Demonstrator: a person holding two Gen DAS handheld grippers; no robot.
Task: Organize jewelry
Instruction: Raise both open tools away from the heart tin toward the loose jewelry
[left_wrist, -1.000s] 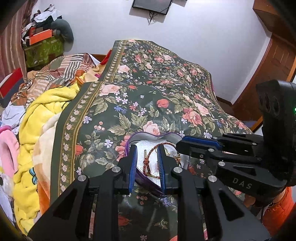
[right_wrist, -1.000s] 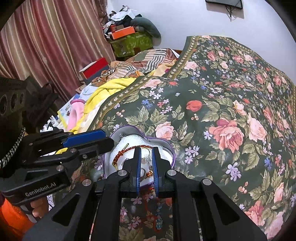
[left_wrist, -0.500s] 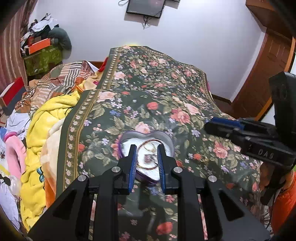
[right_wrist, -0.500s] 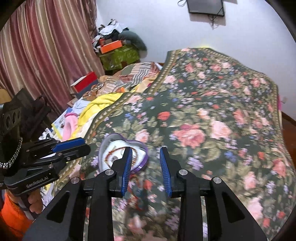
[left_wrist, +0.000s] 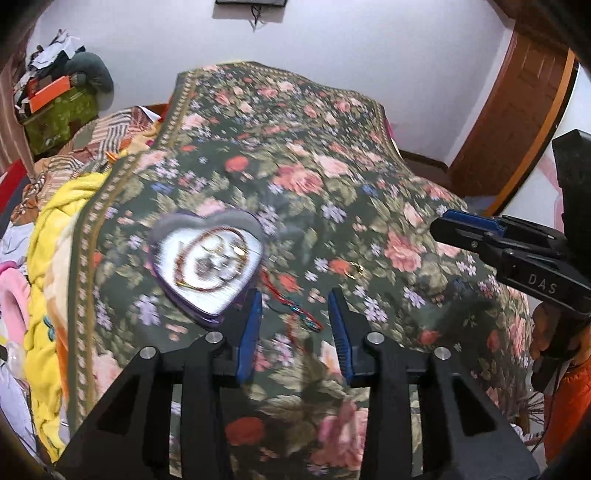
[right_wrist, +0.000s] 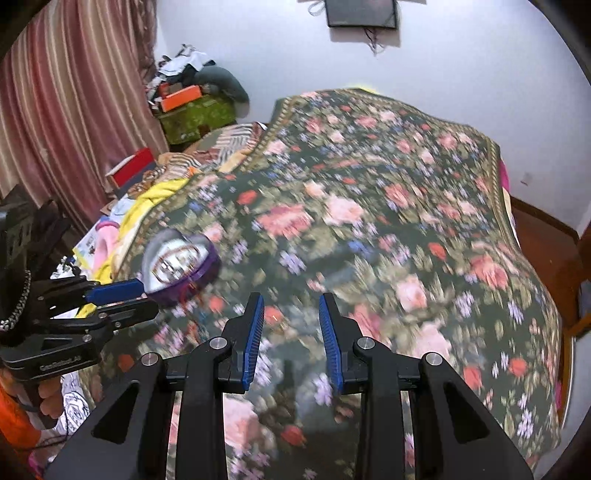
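Note:
A purple heart-shaped box (left_wrist: 207, 258) with a white lining lies on the floral bedspread (left_wrist: 332, 155). It holds a beaded bracelet and other small pieces, blurred. A red thread bracelet (left_wrist: 291, 306) lies on the cloth just right of the box, and a small gold piece (left_wrist: 352, 267) further right. My left gripper (left_wrist: 294, 299) hangs open above the thread bracelet, holding nothing. My right gripper (right_wrist: 291, 299) is open and empty over bare bedspread, with the box (right_wrist: 177, 262) to its left. From the side, the right gripper (left_wrist: 441, 225) and the left gripper (right_wrist: 146, 295) each show in the other's view.
Yellow and pink bedding (left_wrist: 55, 236) is heaped along the bed's left side. A green box with clutter (left_wrist: 55, 114) stands in the far left corner by a striped curtain (right_wrist: 66, 103). A wooden door (left_wrist: 517, 122) is at right. A person's hand (right_wrist: 48, 398) holds the left gripper.
Both grippers have drawn back and up from the heart box. The right gripper went from nearly shut over the box to open and swung right. The left gripper's fingers spread wider.

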